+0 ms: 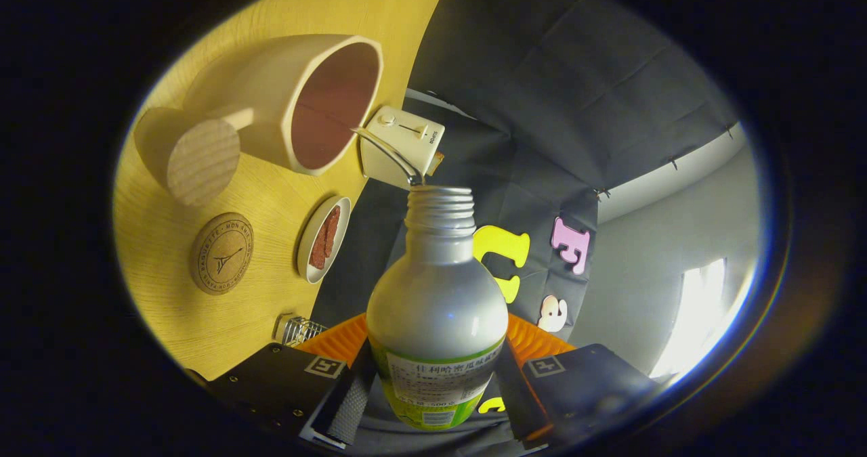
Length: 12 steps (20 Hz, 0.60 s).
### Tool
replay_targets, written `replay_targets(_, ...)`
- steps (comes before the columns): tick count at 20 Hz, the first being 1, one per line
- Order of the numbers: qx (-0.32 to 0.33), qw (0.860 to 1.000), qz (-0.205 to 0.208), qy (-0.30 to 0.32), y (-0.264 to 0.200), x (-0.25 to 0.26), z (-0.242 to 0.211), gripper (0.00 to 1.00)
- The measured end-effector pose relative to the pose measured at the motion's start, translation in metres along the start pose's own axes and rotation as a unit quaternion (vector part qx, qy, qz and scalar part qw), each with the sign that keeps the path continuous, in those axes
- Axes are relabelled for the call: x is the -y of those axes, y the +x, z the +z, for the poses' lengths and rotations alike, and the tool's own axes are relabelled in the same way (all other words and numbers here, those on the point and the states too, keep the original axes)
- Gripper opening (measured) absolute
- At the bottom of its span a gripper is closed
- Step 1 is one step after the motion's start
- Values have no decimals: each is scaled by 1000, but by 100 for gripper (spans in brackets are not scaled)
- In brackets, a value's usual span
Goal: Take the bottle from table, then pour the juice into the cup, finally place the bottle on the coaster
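The fingers (433, 393) at the bottom centre are closed on the bottle (437, 294), one pressing each side of its labelled lower body. The bottle is uncapped, its threaded neck at mid-frame; its label print is too small to make out. The view is rolled, so the table (169, 254) fills the left side with its edge running from top centre down to the bottom left. The cup (305, 101) sits upper left near that edge, mouth toward the bottle. The coaster (221, 254), lower left, carries a tower emblem ringed by small lettering. A small dish (324, 239) lies just right of it. A white appliance (401, 147) stands behind the bottle mouth.
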<state>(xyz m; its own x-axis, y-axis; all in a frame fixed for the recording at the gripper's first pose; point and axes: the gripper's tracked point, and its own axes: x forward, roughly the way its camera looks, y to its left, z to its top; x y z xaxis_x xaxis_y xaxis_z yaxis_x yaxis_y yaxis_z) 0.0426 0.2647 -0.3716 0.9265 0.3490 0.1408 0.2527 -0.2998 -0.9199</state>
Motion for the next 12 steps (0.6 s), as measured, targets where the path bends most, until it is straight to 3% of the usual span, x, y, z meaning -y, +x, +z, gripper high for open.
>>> replay_targets(12,6,1000,5,-25,-1,2,0,82)
